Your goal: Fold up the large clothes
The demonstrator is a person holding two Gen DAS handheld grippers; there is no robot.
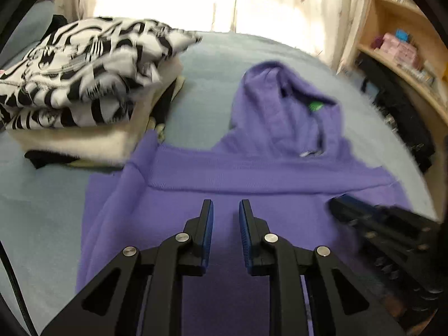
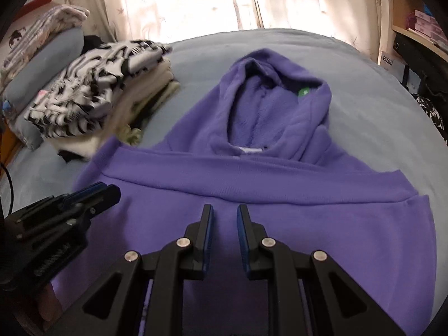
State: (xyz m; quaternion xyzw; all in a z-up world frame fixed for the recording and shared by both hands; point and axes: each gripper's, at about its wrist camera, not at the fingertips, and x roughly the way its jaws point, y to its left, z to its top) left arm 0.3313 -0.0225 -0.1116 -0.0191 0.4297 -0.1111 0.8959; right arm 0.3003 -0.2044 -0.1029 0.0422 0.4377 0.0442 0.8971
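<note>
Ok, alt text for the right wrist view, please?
A purple hoodie lies partly folded on a blue bed, hood away from the camera. The open right gripper hovers above it, left gripper alongside, stacked folded clothes beyond.

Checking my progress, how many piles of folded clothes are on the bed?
1: the pile sits on the bed, left of the purple hoodie, with a black-and-white garment on top. Others may lie outside view.

One purple hoodie (image 2: 252,173) lies on the bed (image 2: 364,89). One stack of folded clothes (image 2: 92,98) sits toward the bed's far left corner. Two grippers show, left gripper (image 1: 225,210) and right gripper (image 2: 224,215), two fingers (image 1: 205,224) each.
</note>
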